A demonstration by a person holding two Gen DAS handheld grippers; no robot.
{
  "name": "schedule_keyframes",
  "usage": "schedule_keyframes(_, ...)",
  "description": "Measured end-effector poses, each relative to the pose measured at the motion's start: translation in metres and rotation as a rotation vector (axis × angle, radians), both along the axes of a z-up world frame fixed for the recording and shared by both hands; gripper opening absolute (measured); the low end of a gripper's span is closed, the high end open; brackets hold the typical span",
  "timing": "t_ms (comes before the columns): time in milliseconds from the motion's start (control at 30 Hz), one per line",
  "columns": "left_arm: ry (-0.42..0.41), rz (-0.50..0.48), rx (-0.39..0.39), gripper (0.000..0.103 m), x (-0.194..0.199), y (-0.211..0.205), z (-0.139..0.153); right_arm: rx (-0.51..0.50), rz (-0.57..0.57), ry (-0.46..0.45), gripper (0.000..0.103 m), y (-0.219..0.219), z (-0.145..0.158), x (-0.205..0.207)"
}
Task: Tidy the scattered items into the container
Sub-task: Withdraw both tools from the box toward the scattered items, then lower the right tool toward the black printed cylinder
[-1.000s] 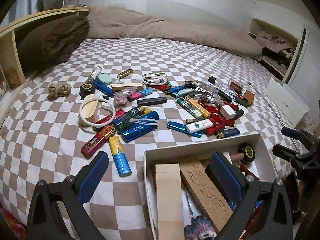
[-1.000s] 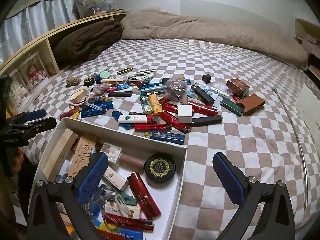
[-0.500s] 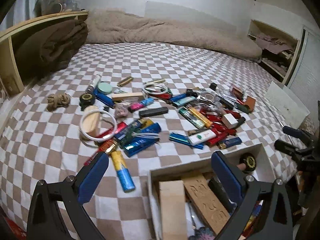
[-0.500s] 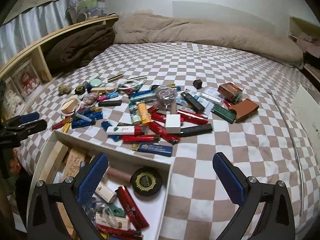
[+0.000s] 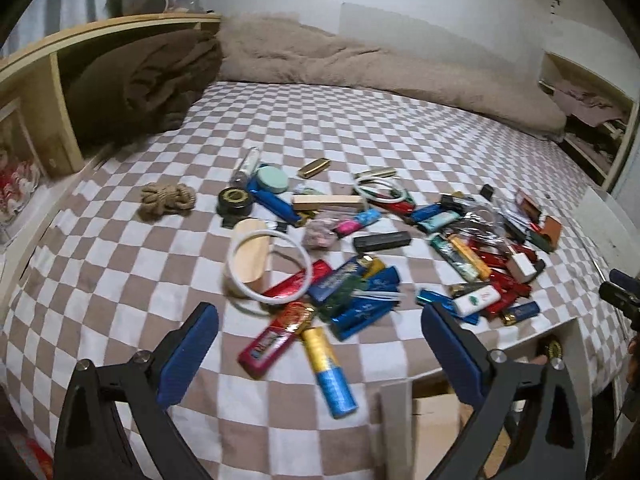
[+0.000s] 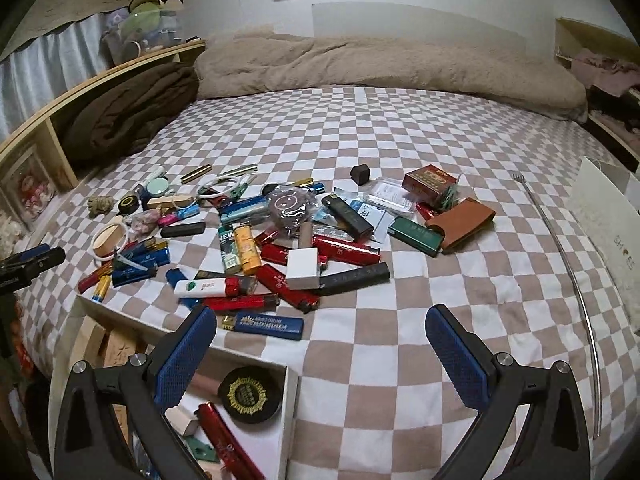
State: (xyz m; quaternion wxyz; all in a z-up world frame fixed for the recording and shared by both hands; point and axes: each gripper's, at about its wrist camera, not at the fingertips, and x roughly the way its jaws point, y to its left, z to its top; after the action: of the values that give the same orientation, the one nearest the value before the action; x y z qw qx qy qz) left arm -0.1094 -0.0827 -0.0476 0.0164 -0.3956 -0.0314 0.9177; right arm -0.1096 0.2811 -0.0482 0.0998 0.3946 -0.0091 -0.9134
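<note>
Lighters and small clutter (image 6: 280,256) lie scattered mid-bed on the checkered sheet (image 6: 420,152); we see a rope knot (image 5: 168,200) far left, then a white ring (image 5: 268,266). Our left gripper (image 5: 320,344) is spread wide, jaws just closing slightly, nothing between them, above a yellow-blue lighter (image 5: 328,372). White container (image 6: 290,408) sits at the near edge. Our right gripper (image 6: 320,344) is spread, empty.
</note>
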Motion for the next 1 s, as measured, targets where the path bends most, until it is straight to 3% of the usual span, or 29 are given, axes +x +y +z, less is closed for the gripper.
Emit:
schedule_keyframes(333,-0.040,0.085,-0.017,0.095,-0.010,-0.022,-0.020,0.033,-0.035,-0.016,0.103,0.003,-0.016,-0.029)
schedule_keyframes(533,-0.064,0.161,-0.112,0.095,-0.013,-0.036,-0.035,0.052,-0.066,-0.041,0.103,0.009,-0.030,-0.045)
schedule_keyframes(833,-0.160,0.125,-0.139,0.095,-0.013,-0.036,-0.063,0.014,-0.118,-0.055,0.103,0.024,-0.043,-0.062)
schedule_keyframes(1000,-0.193,0.117,-0.218,0.096,-0.012,-0.033,-0.077,-0.011,-0.153,-0.063,0.103,0.039,-0.057,-0.066)
